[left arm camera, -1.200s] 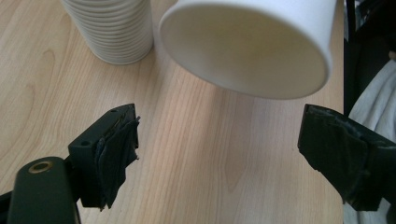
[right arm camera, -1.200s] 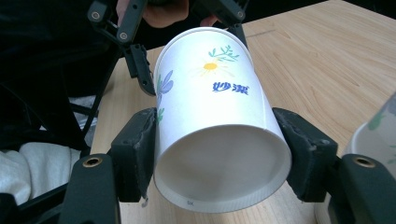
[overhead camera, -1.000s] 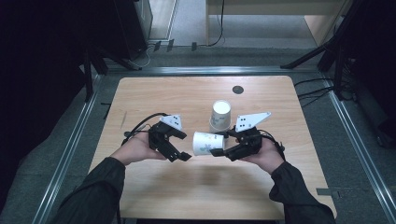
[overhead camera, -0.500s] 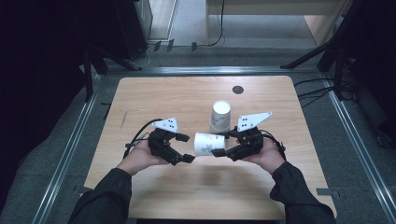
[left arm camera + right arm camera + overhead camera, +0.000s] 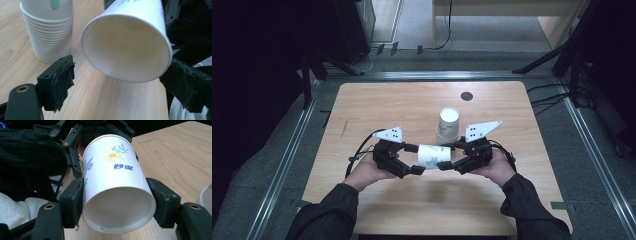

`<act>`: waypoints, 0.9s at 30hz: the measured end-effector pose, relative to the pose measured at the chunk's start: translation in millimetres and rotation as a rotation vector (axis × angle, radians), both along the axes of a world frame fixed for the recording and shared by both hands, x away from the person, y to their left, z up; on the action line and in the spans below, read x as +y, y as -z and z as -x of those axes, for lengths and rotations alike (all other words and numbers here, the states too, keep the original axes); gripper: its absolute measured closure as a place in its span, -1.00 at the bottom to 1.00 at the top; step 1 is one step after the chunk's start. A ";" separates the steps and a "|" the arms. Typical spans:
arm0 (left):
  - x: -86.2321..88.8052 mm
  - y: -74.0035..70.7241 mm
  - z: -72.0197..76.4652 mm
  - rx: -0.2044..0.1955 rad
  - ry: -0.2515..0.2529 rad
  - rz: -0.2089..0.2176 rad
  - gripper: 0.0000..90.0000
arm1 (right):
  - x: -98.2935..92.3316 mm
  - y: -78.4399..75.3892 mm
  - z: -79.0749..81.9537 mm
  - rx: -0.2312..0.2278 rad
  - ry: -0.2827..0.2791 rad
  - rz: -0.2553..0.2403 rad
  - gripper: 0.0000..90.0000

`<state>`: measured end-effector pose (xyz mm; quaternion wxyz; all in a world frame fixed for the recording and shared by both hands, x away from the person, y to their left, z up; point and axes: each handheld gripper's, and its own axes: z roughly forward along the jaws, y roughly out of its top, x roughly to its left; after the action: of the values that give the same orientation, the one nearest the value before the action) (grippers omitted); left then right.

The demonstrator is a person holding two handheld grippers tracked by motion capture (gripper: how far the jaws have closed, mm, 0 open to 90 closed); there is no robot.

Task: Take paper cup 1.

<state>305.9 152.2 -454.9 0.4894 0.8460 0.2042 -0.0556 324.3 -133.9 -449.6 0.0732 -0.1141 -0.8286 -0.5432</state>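
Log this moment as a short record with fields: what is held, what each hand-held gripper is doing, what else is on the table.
held item: paper cup, lying sideways above the table
right hand-held gripper: jaws clamped on the cup's base end
left hand-held gripper: jaws open at the cup's mouth, pads not pressing on it
other item: stack of cups, upside down behind the held cup

Dark sleeves; black grippers with dotted grey plates.
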 end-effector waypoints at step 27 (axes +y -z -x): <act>-6.8 5.8 -0.4 0.001 0.084 0.075 -0.66 | 11.9 4.4 3.0 0.035 -0.061 -0.025 -0.23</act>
<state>306.3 145.4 -460.7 0.5178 0.8350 0.1663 -0.0840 321.3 -122.1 -454.0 0.1057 -0.0971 -0.8234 -0.5490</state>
